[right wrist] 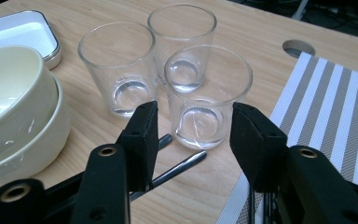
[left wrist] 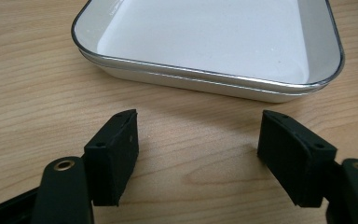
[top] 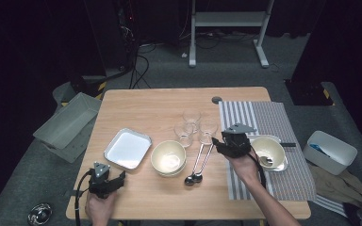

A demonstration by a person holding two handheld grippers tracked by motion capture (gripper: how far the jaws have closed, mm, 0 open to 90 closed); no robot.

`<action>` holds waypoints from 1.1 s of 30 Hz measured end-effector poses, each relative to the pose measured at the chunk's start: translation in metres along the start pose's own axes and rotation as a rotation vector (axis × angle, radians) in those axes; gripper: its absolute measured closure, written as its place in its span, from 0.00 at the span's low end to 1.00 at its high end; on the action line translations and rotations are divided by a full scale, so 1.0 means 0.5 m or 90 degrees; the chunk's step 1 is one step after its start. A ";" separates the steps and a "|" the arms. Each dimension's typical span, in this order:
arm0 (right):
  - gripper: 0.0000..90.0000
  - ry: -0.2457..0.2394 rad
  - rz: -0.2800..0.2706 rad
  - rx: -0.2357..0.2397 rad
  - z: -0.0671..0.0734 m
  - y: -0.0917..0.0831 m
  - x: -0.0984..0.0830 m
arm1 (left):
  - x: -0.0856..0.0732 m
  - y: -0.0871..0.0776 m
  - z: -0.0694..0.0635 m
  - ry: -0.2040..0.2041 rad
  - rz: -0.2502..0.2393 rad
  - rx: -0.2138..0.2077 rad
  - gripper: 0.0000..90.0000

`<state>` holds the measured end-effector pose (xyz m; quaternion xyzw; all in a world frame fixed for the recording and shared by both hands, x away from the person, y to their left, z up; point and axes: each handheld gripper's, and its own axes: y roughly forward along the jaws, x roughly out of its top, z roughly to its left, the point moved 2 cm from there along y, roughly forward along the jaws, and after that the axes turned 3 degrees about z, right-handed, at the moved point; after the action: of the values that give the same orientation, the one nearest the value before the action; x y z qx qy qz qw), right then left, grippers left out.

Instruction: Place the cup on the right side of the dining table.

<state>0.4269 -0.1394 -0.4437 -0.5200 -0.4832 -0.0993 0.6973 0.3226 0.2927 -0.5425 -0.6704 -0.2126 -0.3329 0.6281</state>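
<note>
Right gripper (right wrist: 191, 135) jaws apart, empty, just short of nearest glass (right wrist: 208, 95). Left gripper (left wrist: 198, 144) wide apart, empty, low over table near white tray (left wrist: 205, 42).

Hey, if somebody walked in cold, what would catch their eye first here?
Probably the three clear drinking glasses clustered mid-table, with the right tongs open just before the nearest one. Next, the stacked cream ceramic bowls at the centre, and the white rectangular metal-rimmed tray lying just ahead of the open left tongs.
</note>
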 end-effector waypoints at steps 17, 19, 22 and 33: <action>0.29 0.056 0.031 -0.011 0.001 0.062 0.021 | 0.000 0.000 0.000 0.001 0.000 -0.002 0.33; 0.28 0.053 0.030 -0.009 0.002 0.066 0.022 | 0.000 0.000 0.000 0.001 0.000 -0.002 0.33; 0.25 0.053 0.026 -0.007 0.002 0.071 0.023 | 0.000 0.000 0.000 0.002 0.000 -0.002 0.33; 0.18 0.061 0.023 -0.016 -0.007 0.102 0.023 | 0.000 0.000 0.000 0.001 0.000 -0.002 0.33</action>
<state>0.4674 -0.1156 -0.4667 -0.5319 -0.4388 -0.1177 0.7146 0.3227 0.2926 -0.5426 -0.6709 -0.2116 -0.3341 0.6273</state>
